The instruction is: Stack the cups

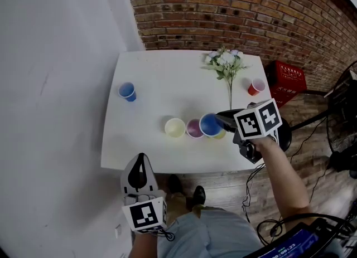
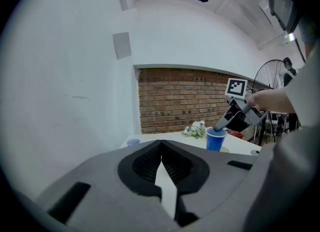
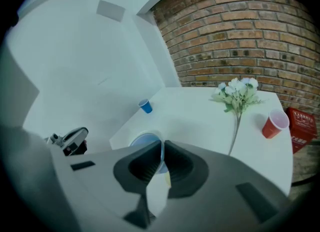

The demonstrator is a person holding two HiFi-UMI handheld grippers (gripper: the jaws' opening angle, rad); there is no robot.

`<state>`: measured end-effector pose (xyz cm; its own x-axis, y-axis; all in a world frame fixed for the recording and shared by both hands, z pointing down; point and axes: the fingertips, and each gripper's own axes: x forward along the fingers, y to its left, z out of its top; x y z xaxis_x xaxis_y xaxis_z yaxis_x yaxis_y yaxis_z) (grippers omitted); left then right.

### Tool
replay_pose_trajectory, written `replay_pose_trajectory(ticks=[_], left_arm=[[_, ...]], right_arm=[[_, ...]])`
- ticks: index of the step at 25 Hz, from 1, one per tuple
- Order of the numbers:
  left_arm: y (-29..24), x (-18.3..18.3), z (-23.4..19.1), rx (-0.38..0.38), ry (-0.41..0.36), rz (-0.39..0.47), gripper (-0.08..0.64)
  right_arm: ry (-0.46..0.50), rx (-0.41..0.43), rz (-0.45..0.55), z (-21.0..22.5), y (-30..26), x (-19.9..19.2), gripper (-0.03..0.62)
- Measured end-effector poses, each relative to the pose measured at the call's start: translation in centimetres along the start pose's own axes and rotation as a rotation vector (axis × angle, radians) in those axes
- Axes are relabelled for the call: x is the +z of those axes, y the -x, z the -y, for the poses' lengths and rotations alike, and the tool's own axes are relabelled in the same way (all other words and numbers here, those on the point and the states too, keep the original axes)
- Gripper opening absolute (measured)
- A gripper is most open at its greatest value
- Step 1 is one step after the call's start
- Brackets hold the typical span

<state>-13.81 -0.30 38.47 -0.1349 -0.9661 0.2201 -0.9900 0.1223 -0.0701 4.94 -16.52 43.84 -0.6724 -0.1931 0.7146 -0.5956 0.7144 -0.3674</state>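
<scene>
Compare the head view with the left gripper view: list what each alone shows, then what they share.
Head view only: the pale yellow plastic cup and the purple plastic cup beside it. Left gripper view only: the grey square wall panel. Both: the right claw shut on the rim of a blue plastic cup, the white flower sprig and the red brick wall.

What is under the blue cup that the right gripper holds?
A yellow-green cup: only a sliver of its rim shows beside the blue cup, which the right gripper pinches by its rim. The rest is covered, so whether they are nested cannot be seen.
</scene>
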Motion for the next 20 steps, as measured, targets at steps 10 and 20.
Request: replay_pose_trajectory(ticks=[10, 20], left_arm=[[-0.06, -0.04, 0.13, -0.001, 0.001, -0.005, 0.009], [-0.07, 0.04, 0.29, 0.001, -0.003, -0.002, 0.009]], right_arm=[[-0.024, 0.004, -0.008, 0.63, -0.33, -0.48, 0.029], [-0.033, 0.015, 0.008, 0.86, -0.54, -0.55, 0.043]])
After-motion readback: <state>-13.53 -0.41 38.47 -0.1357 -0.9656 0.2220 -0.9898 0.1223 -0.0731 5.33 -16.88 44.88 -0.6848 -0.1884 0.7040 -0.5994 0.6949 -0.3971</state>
